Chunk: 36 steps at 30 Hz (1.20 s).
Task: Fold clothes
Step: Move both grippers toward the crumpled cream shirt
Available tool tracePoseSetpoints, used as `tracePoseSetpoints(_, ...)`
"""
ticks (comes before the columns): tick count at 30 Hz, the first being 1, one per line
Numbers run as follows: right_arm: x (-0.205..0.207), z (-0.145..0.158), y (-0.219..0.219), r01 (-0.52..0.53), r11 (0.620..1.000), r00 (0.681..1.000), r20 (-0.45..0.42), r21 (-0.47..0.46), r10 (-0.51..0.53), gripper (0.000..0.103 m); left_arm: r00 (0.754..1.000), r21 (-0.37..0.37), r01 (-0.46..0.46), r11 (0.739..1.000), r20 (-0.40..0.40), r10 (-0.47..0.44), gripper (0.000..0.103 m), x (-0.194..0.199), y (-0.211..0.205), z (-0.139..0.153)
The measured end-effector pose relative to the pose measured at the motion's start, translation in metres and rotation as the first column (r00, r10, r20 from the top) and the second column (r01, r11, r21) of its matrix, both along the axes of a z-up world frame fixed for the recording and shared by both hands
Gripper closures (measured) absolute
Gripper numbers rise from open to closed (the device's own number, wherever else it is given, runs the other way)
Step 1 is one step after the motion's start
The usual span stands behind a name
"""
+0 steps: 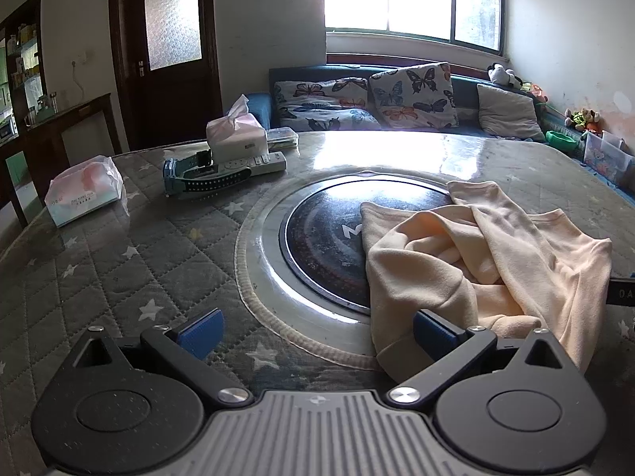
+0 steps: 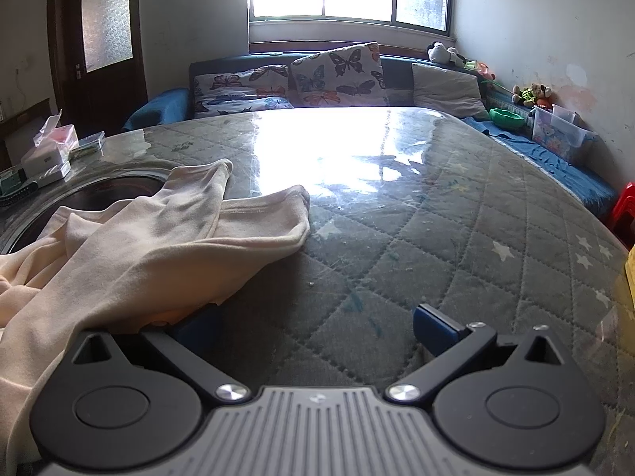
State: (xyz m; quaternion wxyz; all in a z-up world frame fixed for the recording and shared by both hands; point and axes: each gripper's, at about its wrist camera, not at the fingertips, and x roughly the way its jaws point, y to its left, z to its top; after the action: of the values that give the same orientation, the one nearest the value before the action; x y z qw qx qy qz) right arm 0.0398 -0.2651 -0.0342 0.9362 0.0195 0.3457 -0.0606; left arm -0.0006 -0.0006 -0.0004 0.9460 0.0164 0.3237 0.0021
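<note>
The cream garment [image 1: 488, 261] lies rumpled on the tabletop [image 2: 436, 238] between the two, its sleeves running away toward the window. Left claw [image 1: 317, 333] and right claw [image 2: 317, 329] both gape, empty, each nudging a near edge.

Quilted star-print table [image 1: 119, 277] under clear cover; cream garment [image 1: 496, 261] crumpled over round dark inset [image 1: 317, 238]; two tissue packs [image 1: 83, 194], remote [image 1: 254, 164] beyond.
</note>
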Motion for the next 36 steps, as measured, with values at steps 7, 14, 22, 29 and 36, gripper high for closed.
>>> tracePoseSetpoints(7,-0.004,0.002,0.005,-0.005,1.000,1.000,0.010,-0.013,0.005,0.000,1.000,-0.003,0.012,1.000,-0.010,-0.012,0.000,-0.003,-0.002,-0.002)
tracePoseSetpoints(14,-0.019,0.012,0.004,-0.035,0.999,0.999,0.024,0.012,0.035,0.000,0.999,-0.006,0.025,1.000,-0.020,-0.025,0.000,-0.005,-0.005,-0.003)
tracePoseSetpoints(22,-0.040,0.016,0.015,-0.087,0.996,0.996,0.022,0.024,0.087,0.000,0.998,-0.006,0.038,0.999,-0.039,-0.038,0.000,-0.011,-0.008,-0.006)
tracePoseSetpoints(29,-0.049,0.017,0.027,-0.119,0.992,0.993,0.021,0.029,0.119,0.000,0.998,-0.006,0.051,0.999,-0.036,-0.051,0.000,-0.016,-0.009,-0.003)
tracePoseSetpoints(36,-0.050,0.014,0.030,-0.112,0.993,0.994,-0.003,0.039,0.112,0.000,0.998,-0.017,0.052,0.999,-0.043,-0.052,0.000,-0.017,-0.007,-0.002)
